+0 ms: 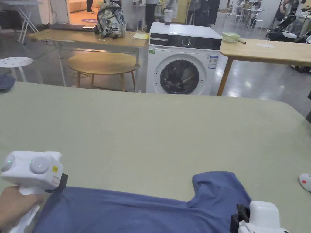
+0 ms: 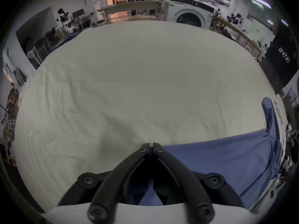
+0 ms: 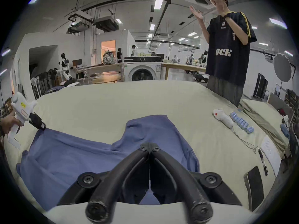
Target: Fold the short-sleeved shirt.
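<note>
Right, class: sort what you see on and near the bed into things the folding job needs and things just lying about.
Part of the job:
- blue shirt
- left gripper, shut on the shirt's edge
- right gripper, closed over the shirt

Just lying about:
- white handheld device
- row of blue cylinders
- dark phone
- washing machine
- backpack

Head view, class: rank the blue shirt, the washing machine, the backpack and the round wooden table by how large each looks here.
1. Blue shirt, partly cut off by the frame.
2. Washing machine.
3. Round wooden table.
4. Backpack.
The shirt lies nearest the camera, so its apparent size is inflated.
</note>
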